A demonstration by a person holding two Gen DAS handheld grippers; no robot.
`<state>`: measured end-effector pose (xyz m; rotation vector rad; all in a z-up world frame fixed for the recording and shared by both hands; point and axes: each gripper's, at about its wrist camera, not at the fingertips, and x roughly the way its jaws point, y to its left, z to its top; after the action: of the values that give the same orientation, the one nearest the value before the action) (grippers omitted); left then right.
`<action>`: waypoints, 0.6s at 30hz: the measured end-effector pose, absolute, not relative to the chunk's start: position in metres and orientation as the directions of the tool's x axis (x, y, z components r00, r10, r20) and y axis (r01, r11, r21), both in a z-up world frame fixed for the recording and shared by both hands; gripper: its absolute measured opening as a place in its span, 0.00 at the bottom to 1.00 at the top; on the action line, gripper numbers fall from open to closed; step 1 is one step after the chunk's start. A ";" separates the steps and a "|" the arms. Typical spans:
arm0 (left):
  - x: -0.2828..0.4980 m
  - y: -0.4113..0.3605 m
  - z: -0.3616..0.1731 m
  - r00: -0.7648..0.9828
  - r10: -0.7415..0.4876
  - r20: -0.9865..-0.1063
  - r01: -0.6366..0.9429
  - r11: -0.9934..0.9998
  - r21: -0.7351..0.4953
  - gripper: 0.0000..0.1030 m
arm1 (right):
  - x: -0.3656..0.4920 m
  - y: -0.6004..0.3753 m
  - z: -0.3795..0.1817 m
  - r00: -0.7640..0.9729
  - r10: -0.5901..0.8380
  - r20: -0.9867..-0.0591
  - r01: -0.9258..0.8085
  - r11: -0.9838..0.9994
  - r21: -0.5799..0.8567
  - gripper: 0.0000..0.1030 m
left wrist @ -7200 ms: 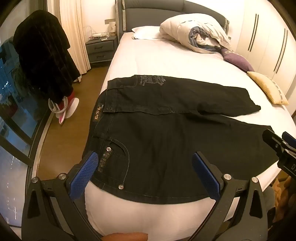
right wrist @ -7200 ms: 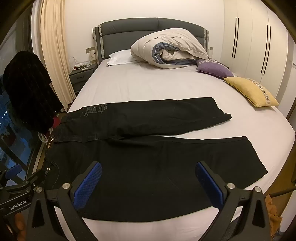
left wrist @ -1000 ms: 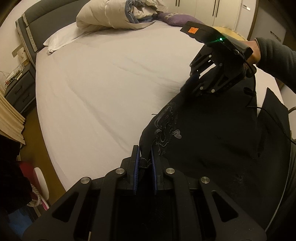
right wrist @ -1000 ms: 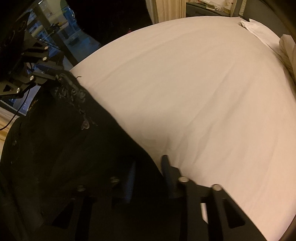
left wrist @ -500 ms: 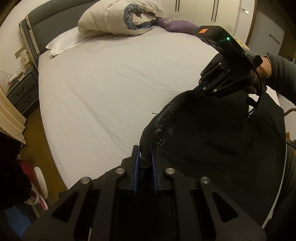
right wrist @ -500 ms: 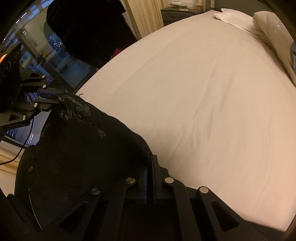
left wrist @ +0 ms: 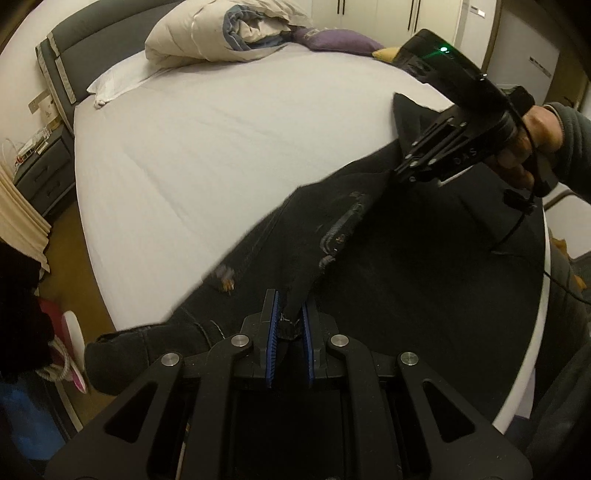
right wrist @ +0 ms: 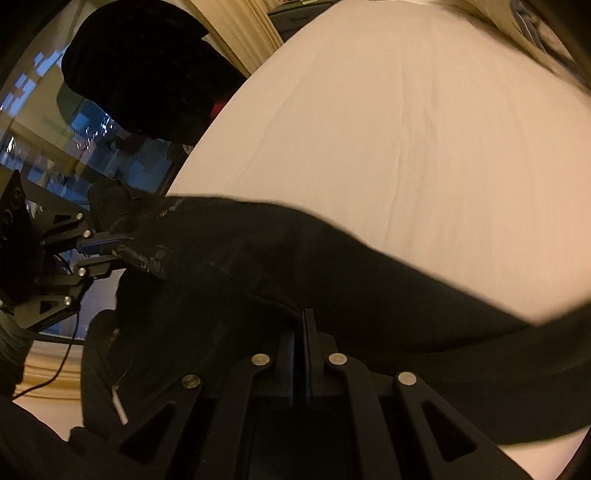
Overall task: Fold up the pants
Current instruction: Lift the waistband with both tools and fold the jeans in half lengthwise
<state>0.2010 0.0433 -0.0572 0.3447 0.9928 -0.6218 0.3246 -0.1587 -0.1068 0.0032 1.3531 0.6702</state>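
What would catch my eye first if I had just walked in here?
The black pants, pinched between two hand-held grippers and stretched above the white bed: the left hand-held gripper low in the foreground, the right hand-held gripper at upper right. A rumpled duvet lies by the headboard.

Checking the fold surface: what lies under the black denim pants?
Under the black denim pants only the white bed sheet shows, bare beyond their edge. Whatever lies directly beneath the cloth is covered.
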 end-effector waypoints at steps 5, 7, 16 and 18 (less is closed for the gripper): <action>0.163 0.041 -0.070 0.353 -0.322 -0.878 0.653 0.757 -0.014 0.07 | 0.290 -0.164 -0.116 0.044 0.497 -0.867 -0.370 0.814 0.448 0.05; 0.146 0.036 -0.077 0.333 -0.317 -0.888 0.678 0.735 -0.008 0.07 | 0.279 -0.158 -0.116 0.041 0.498 -0.866 -0.371 0.812 0.450 0.05; 0.103 0.023 -0.091 0.302 -0.306 -0.903 0.722 0.692 0.007 0.07 | 0.228 -0.093 -0.106 0.117 0.346 -0.931 -0.493 0.834 0.248 0.05; 0.100 0.023 -0.089 0.301 -0.310 -0.902 0.728 0.685 0.007 0.07 | 0.217 -0.076 -0.105 0.143 0.291 -0.946 -0.531 0.829 0.174 0.05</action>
<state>0.1003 0.0229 -0.0888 0.4631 1.0553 -0.7225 0.2170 -0.0761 -0.1048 -0.2212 1.2994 0.5994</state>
